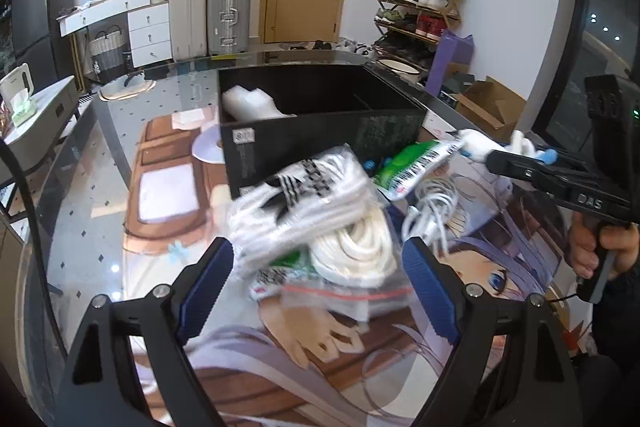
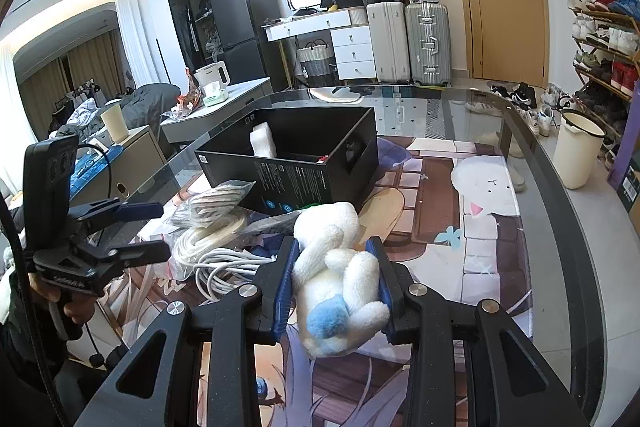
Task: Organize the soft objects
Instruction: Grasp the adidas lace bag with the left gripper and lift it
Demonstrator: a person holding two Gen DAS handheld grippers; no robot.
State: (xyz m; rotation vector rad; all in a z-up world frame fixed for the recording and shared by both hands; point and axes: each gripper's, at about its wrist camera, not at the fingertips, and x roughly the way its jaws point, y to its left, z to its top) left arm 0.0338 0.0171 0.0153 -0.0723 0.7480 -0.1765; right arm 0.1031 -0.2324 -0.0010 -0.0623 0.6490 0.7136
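The right gripper (image 2: 334, 283) is clamped on a white plush toy with a pale blue tuft (image 2: 340, 287), its blue-padded fingers (image 2: 285, 287) pressing the toy's sides and holding it above the glass table covered by a printed anime mat (image 2: 492, 247), just in front of the box. The left gripper (image 1: 318, 267) has its jaws spread wide, with a clear zip bag of coiled white rope (image 1: 352, 251) lying between them on the mat; whether the pads touch the bag cannot be told. A blurred pack of white socks with a black trefoil logo (image 1: 296, 203) rests on top of that bag. Just beside it lie a bundle of white cable (image 1: 432, 207) and a green-and-white packet (image 1: 416, 163). Behind this pile, toward the table's far edge, stands an open black rectangular cardboard box (image 1: 320, 143); inside, at its left end, sits a white foam-like wad (image 1: 252, 103).
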